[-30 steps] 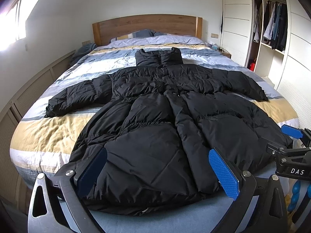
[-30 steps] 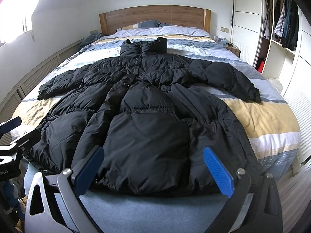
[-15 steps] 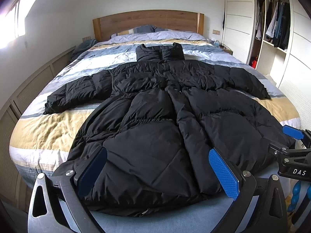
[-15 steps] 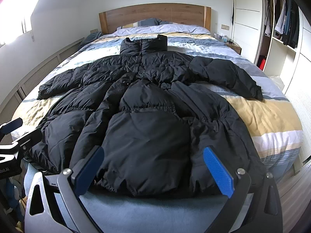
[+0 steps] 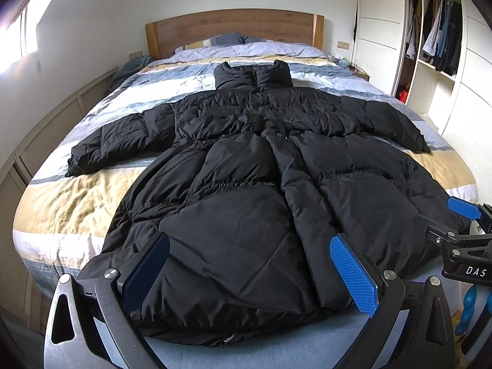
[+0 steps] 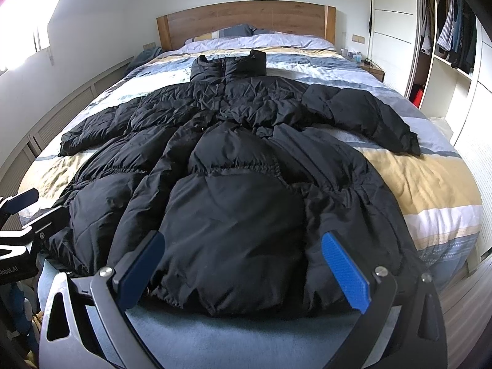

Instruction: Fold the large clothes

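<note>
left wrist view: a black puffer coat lies spread flat on the bed, collar toward the wooden headboard and hem at the foot edge. both sleeves reach out sideways toward the bed's long edges. the left gripper hangs just over the hem with its blue pads spread wide, grasping nothing. the right gripper shows at the right edge of the view, beside the hem's right corner. an open wardrobe with hanging clothes stands past the bed's right edge.

right wrist view: the coat fills the middle of the striped bed, its hem bunched along the foot edge. the right gripper is released, fingers wide apart above the hem, nothing between them. the left gripper peeks in near the foot's left corner.
</note>
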Demonstrator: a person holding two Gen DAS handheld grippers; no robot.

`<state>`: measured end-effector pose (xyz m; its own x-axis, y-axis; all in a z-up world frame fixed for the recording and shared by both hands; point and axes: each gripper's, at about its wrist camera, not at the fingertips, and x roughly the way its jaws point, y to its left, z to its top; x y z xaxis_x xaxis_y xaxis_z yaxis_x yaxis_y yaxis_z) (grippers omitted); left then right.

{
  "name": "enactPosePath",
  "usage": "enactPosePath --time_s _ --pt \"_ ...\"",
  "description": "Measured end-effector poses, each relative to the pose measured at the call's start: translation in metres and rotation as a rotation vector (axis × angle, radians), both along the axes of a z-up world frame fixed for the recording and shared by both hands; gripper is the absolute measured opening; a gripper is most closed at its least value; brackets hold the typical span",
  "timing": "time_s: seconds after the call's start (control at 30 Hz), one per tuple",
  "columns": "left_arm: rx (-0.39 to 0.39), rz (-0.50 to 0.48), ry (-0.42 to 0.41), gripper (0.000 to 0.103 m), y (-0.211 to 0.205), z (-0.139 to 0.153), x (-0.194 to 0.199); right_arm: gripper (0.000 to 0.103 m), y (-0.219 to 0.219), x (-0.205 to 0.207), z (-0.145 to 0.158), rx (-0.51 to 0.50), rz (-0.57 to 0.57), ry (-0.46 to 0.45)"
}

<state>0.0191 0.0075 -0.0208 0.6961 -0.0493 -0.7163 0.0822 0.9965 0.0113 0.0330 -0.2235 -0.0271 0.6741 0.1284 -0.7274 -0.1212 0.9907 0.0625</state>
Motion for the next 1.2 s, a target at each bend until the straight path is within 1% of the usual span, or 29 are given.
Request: enactPosePath --time_s 0.57,0.8,0.97,1.2 --pt "-0.002 0.012 0.020 0.102 0.002 -0.004 0.004 0.103 -0.005 0.001 -0.002 0.014 -0.004 0.019" --pt "0.010 0.003 0.036 0.102 0.000 -0.002 0.008 0.103 -0.005 0.004 0.001 0.040 0.023 0.023" --pt "0.013 -0.007 0.033 0.102 -0.003 0.009 0.014 0.103 -0.004 0.008 0.012 0.050 0.049 0.008" --pt "0.027 -0.034 -0.028 0.102 -0.004 0.040 0.026 0.103 0.000 0.023 0.040 0.035 0.082 -0.049"
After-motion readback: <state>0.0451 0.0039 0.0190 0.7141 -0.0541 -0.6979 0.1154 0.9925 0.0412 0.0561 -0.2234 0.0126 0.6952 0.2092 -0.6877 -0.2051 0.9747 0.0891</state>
